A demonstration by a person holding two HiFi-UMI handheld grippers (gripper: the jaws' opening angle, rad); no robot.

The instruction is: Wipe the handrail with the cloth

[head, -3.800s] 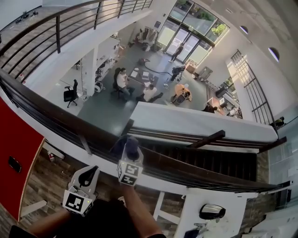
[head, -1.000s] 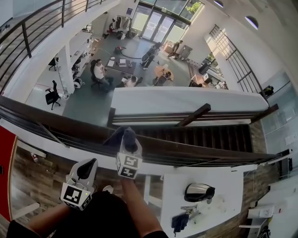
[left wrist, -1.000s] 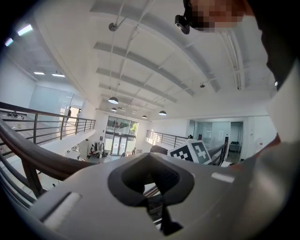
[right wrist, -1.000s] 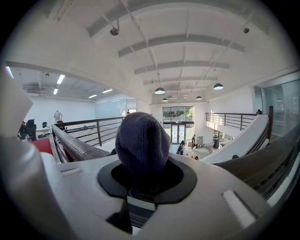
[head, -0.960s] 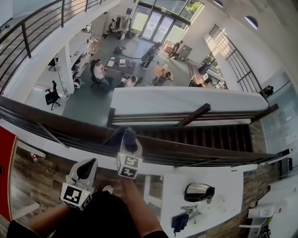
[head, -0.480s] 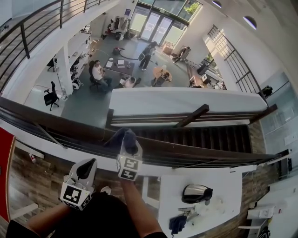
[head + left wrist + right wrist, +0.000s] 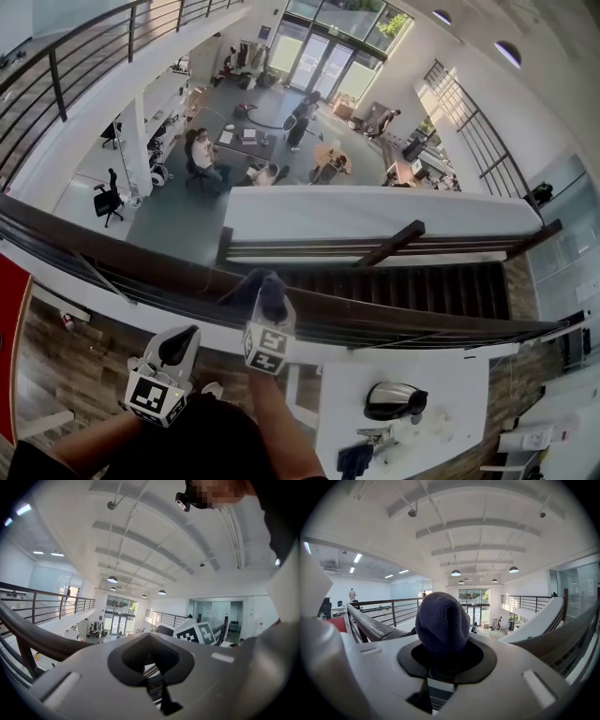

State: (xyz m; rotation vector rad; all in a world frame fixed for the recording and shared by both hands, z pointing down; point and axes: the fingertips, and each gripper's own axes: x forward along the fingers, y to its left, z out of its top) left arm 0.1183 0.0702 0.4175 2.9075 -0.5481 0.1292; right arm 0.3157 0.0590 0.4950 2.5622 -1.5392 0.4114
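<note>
Right gripper, cloth between jaws, at handrail

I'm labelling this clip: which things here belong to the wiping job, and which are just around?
Job: cloth, held in the right claw; handrail.
Just around: left claw, shut and empty; white table; office chair below.

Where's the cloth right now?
Head view, lower centre: the cloth is clamped in the right gripper at the dark handrail, just right of the left gripper.
</note>
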